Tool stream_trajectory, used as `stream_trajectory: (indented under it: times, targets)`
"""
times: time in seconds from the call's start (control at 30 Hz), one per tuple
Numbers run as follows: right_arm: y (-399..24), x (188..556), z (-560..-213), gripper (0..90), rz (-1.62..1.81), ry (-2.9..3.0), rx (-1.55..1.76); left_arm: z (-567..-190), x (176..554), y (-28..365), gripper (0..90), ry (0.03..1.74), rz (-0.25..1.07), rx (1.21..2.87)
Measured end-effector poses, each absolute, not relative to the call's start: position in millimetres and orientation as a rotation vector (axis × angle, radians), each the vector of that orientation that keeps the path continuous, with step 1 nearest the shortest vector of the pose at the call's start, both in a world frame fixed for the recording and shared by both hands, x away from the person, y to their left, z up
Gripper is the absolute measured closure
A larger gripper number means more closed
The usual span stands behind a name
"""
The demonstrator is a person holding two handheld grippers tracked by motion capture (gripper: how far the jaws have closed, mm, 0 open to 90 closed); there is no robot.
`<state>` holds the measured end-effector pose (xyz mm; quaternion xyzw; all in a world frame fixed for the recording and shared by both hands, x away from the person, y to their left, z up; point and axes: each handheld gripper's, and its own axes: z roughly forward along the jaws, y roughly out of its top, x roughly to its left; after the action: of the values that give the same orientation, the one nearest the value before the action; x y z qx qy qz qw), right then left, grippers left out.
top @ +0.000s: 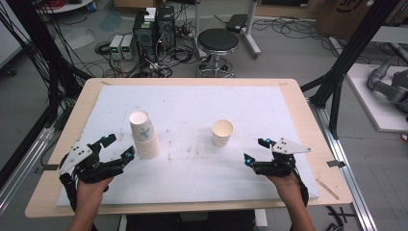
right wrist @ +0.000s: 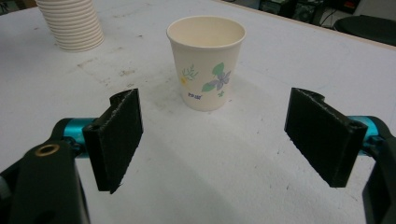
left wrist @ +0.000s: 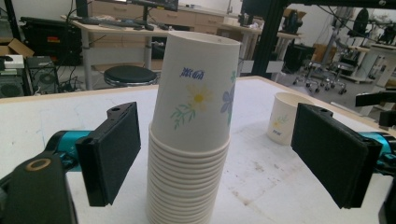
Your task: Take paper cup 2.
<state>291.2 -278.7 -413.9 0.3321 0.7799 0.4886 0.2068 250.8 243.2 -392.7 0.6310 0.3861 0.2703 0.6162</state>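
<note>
A stack of several white paper cups with a flower print (top: pixel 144 134) stands left of centre on the white board. My left gripper (top: pixel 119 147) is just to its left, near the base. In the left gripper view the stack (left wrist: pixel 191 154) rises between the two black pads (left wrist: pixel 112 154), with a gap on each side, and the gripper (left wrist: pixel 223 156) is open. A single paper cup (top: pixel 222 132) stands upright right of centre. My right gripper (top: pixel 255 150) rests open a little to its right and nearer me. The cup (right wrist: pixel 205 65) stands ahead of that gripper (right wrist: pixel 219 140), beyond the pads.
The white board (top: pixel 192 101) lies on a wooden table (top: pixel 308 125). A black stool (top: pixel 218 43), computer cases and cables are on the floor beyond the far edge. Black frame posts stand at both sides.
</note>
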Motion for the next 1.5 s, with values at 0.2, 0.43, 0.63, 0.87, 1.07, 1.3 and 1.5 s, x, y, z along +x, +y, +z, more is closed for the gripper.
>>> stream_trajectory:
  times: [0.2, 0.43, 0.63, 0.87, 1.07, 1.3, 1.5]
  targets:
    - [-279, 292, -414, 19.9, 1.362, 2.169, 0.937, -381, 264, 238, 15.8, 0.87, 0.615, 1.464]
    - [-279, 290, -415, 19.9, 1.357, 2.175, 0.936, -371, 277, 231, 15.8, 0.847, 0.607, 1.487]
    - [-283, 288, -415, 19.9, 1.355, 2.171, 0.944, -372, 290, 222, 15.8, 0.855, 0.594, 1.521]
    - [-283, 288, -416, 19.9, 1.356, 2.173, 0.946, -371, 309, 215, 16.0, 0.884, 0.604, 1.548]
    - [-283, 289, -417, 20.0, 1.357, 2.18, 0.952, -370, 319, 212, 19.5, 0.89, 0.605, 1.572]
    - [-284, 289, -417, 20.0, 1.356, 2.178, 0.951, -370, 321, 212, 30.4, 0.876, 0.601, 1.583]
    - [-284, 289, -417, 20.0, 1.354, 2.179, 0.949, -368, 321, 212, 32.5, 0.868, 0.605, 1.59]
